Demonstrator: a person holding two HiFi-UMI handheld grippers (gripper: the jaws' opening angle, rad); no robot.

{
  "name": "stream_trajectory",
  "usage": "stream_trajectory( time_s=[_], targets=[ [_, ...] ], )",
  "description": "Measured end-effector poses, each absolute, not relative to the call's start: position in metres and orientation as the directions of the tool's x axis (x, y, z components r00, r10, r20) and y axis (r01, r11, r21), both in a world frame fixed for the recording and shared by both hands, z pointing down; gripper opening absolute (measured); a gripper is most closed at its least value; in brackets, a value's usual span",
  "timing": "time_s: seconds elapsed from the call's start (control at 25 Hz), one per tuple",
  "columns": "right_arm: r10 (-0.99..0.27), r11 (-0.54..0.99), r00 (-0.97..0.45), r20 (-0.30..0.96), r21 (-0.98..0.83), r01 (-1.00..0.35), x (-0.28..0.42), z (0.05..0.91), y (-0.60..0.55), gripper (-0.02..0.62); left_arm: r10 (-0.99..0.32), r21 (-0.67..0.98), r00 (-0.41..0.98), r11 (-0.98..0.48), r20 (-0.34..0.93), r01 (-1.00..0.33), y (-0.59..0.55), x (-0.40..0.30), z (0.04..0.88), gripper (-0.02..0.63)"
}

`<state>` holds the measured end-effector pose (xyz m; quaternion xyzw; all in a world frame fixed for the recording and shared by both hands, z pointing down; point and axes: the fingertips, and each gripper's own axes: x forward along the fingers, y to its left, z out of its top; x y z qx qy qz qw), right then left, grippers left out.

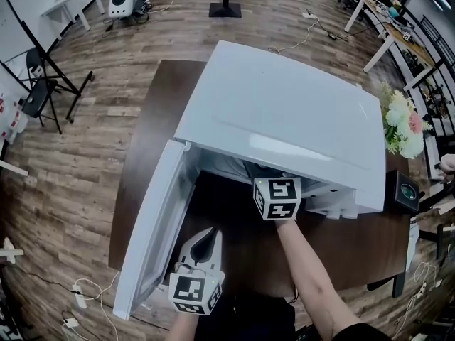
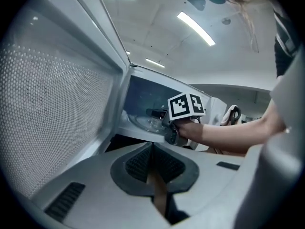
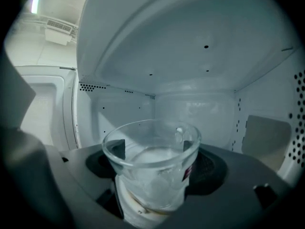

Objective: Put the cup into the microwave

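The white microwave (image 1: pixel 284 112) stands on a dark brown table (image 1: pixel 153 141), and its door (image 1: pixel 153 229) is swung open to the left. My right gripper (image 3: pixel 153 149) is inside the cavity, shut on a clear glass cup (image 3: pixel 152 175) that stands upright between the jaws. In the head view only its marker cube (image 1: pixel 277 197) shows at the cavity mouth. The cup itself is hidden there. My left gripper (image 1: pixel 210 236) sits low beside the open door, shut and holding nothing (image 2: pixel 152 151). It looks toward the glass turntable (image 2: pixel 143 123) and the right gripper's cube (image 2: pixel 186 106).
A bunch of flowers (image 1: pixel 403 123) and a small black box (image 1: pixel 405 190) are at the table's right end. The cavity's back wall (image 3: pixel 195 113) and perforated right wall (image 3: pixel 298 123) enclose the cup. Cables (image 1: pixel 85 297), a folding chair (image 1: pixel 39 84) and desks stand on the wooden floor.
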<state>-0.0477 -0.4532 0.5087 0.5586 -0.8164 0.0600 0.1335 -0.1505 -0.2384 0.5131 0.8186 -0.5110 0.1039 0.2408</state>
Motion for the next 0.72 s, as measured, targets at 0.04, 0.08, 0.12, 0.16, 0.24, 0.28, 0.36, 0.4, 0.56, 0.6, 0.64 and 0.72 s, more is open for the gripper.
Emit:
stream_trajectory(
  time_s=[0.04, 0.08, 0.12, 0.16, 0.24, 0.28, 0.36, 0.4, 0.56, 0.6, 0.64, 0.72],
  targets=[
    [-0.897, 0.366, -0.34, 0.282, 0.043, -0.929, -0.047, 0.509, -0.455, 0.37, -0.786, 0.29, 0.455, -0.359, 0.418, -0.887, -0.238, -0.151, 0.514, 0.008],
    [-0.898, 0.361, -0.34, 0.279, 0.029, -0.932, -0.047, 0.509, -0.456, 0.37, -0.785, 0.292, 0.455, -0.357, 0.421, -0.887, -0.238, -0.151, 0.516, 0.008],
    [-0.9, 0.354, -0.337, 0.278, 0.011, -0.935, -0.046, 0.51, -0.457, 0.37, -0.784, 0.294, 0.454, -0.355, 0.423, -0.887, -0.238, -0.151, 0.517, 0.008],
    [-0.901, 0.345, -0.334, 0.278, -0.008, -0.938, -0.044, 0.51, -0.459, 0.37, -0.782, 0.296, 0.454, -0.354, 0.426, -0.887, -0.238, -0.151, 0.519, 0.008],
    [-0.902, 0.33, -0.325, 0.283, -0.032, -0.944, -0.041, 0.511, -0.461, 0.37, -0.778, 0.298, 0.456, -0.354, 0.432, -0.886, -0.236, -0.151, 0.521, 0.008],
    [-0.904, 0.323, -0.319, 0.285, -0.035, -0.946, -0.04, 0.512, -0.462, 0.37, -0.776, 0.299, 0.458, -0.356, 0.434, -0.886, -0.235, -0.151, 0.522, 0.008],
    [-0.907, 0.313, -0.305, 0.29, -0.02, -0.95, -0.037, 0.513, -0.463, 0.369, -0.774, 0.3, 0.461, -0.358, 0.435, -0.884, -0.233, -0.15, 0.523, 0.008],
    [-0.908, 0.311, -0.299, 0.294, -0.006, -0.95, -0.037, 0.514, -0.463, 0.369, -0.773, 0.301, 0.462, -0.359, 0.436, -0.884, -0.233, -0.15, 0.524, 0.008],
    [-0.908, 0.313, -0.289, 0.303, 0.033, -0.949, -0.038, 0.515, -0.462, 0.369, -0.772, 0.299, 0.464, -0.363, 0.435, -0.883, -0.229, -0.149, 0.524, 0.008],
    [-0.908, 0.314, -0.289, 0.304, 0.037, -0.949, -0.039, 0.515, -0.462, 0.37, -0.771, 0.298, 0.465, -0.364, 0.435, -0.882, -0.229, -0.149, 0.524, 0.008],
    [-0.908, 0.315, -0.289, 0.305, 0.039, -0.948, -0.039, 0.515, -0.463, 0.37, -0.771, 0.297, 0.465, -0.365, 0.435, -0.882, -0.229, -0.149, 0.523, 0.008],
    [-0.907, 0.315, -0.289, 0.307, 0.04, -0.948, -0.039, 0.515, -0.463, 0.369, -0.77, 0.296, 0.466, -0.366, 0.437, -0.882, -0.227, -0.15, 0.523, 0.008]
  ],
)
